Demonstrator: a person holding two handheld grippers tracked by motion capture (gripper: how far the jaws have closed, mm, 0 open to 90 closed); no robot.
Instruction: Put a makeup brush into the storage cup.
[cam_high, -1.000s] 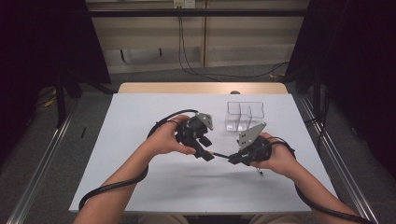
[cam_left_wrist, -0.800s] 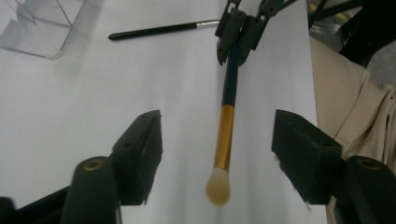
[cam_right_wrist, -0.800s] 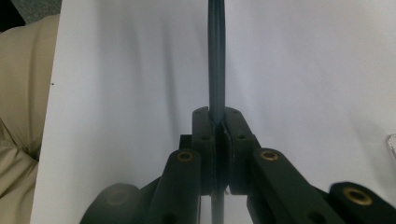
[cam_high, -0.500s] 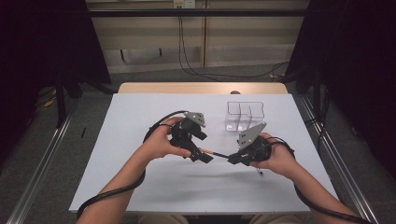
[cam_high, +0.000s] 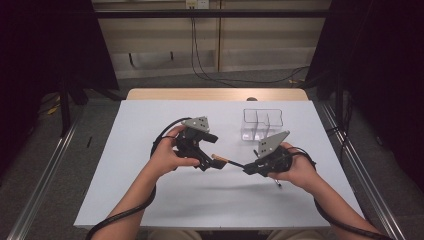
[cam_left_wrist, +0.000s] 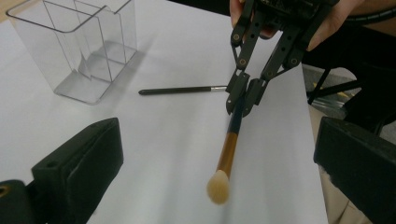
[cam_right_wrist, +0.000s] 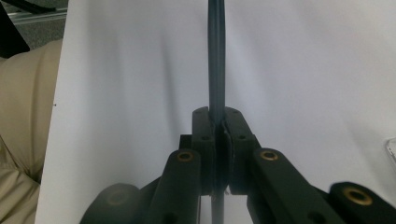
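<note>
The right tool (cam_high: 248, 169), jaws pinched tight on the dark handle of a makeup brush (cam_left_wrist: 227, 153), holds it off the white surface (cam_high: 150, 200) with the pale bristle tip pointing toward the left tool (cam_high: 212, 164), whose jaws stand wide apart and hold nothing. A thin black brush (cam_left_wrist: 182, 90) lies flat on the surface beyond, near a clear divided organizer (cam_high: 261, 125) toward the far right corner.
</note>
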